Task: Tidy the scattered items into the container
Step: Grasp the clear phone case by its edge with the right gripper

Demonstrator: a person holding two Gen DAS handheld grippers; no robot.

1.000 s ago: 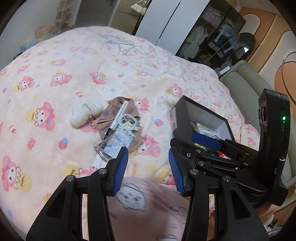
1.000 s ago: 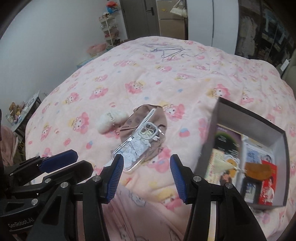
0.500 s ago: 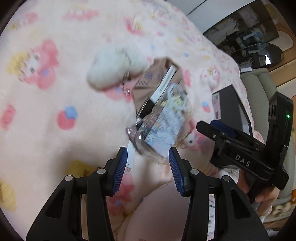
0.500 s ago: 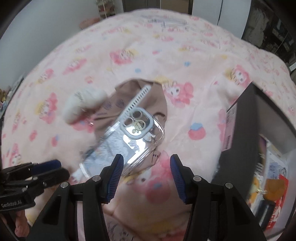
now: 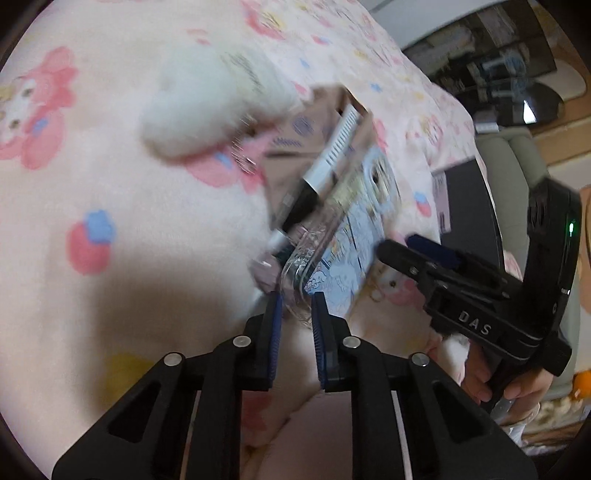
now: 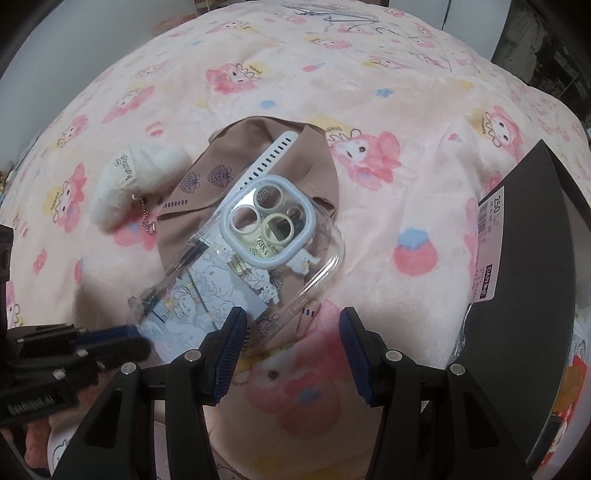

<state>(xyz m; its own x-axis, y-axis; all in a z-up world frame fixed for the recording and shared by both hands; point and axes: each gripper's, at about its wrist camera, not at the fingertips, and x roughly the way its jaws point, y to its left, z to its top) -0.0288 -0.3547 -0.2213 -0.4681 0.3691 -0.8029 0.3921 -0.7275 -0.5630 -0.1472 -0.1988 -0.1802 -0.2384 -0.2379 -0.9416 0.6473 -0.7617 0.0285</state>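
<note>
A clear phone case (image 6: 258, 266) with a cartoon print lies on a brown cloth pouch (image 6: 236, 170) on the pink bed cover, over a white watch strap (image 6: 266, 158). A white fluffy keychain (image 6: 136, 181) lies to its left. My left gripper (image 5: 296, 306) is shut on the case's near corner (image 5: 295, 277); it also shows in the right wrist view (image 6: 110, 338). My right gripper (image 6: 290, 332) is open and empty just in front of the case, seen at the right of the left wrist view (image 5: 417, 247). The dark box (image 6: 524, 280) stands at the right.
The pink cartoon-print bed cover (image 6: 332, 74) fills both views. The box holds cards and small items (image 6: 569, 387). A grey sofa (image 5: 517, 166) and dark shelves (image 5: 498, 66) stand beyond the bed. Wire hangers (image 6: 332, 14) lie at the far side.
Both grippers have moved down and in toward the pile. My left gripper has gone from open to shut on the phone case's near corner. The right gripper stays open.
</note>
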